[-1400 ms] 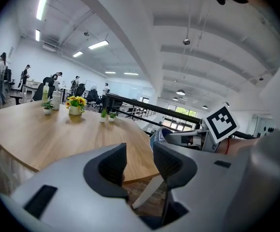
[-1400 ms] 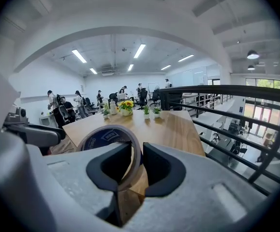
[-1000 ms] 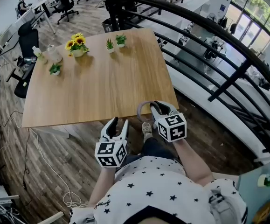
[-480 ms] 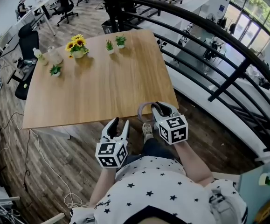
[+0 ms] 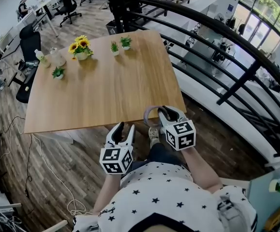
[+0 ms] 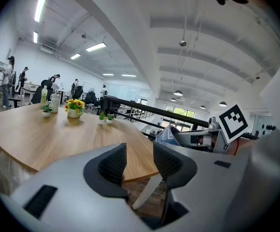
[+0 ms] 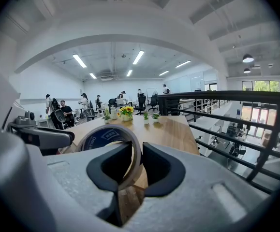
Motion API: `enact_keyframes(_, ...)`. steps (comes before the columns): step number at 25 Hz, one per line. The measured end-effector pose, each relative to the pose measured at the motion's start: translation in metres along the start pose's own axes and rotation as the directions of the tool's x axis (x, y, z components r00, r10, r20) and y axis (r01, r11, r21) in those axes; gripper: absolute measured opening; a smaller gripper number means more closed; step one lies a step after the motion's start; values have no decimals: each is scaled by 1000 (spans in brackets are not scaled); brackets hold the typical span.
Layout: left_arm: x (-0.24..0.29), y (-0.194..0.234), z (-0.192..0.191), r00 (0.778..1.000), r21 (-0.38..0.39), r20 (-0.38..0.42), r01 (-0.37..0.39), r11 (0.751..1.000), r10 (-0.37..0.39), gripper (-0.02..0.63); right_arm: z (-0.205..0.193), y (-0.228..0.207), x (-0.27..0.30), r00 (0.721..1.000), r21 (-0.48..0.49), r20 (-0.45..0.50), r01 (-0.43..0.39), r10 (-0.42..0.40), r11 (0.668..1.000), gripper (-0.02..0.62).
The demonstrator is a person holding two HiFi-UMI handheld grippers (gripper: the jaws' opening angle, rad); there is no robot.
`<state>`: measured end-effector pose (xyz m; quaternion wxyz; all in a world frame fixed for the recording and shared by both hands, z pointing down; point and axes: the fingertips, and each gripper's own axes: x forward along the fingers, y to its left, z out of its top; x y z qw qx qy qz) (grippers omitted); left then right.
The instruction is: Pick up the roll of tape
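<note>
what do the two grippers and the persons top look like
Both the left gripper and the right gripper have light grey moulded bodies, with black ribbed pads on two curved jaws. Each carries a white cube printed with black square markers. The person wears a white top with black stars.

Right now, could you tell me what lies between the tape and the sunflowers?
Only bare table. The head view shows nothing on the wood between the tape, held at the near edge, and the sunflowers.
</note>
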<state>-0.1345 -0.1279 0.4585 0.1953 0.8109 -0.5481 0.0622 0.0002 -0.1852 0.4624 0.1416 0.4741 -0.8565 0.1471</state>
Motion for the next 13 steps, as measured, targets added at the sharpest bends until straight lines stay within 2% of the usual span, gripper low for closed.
enact_keyframes(13, 3, 0, 0, 1000, 2, -9, 1, 1000, -1, 167, 6, -1, 2, 1000, 1, 7, -8, 8, 1000, 75)
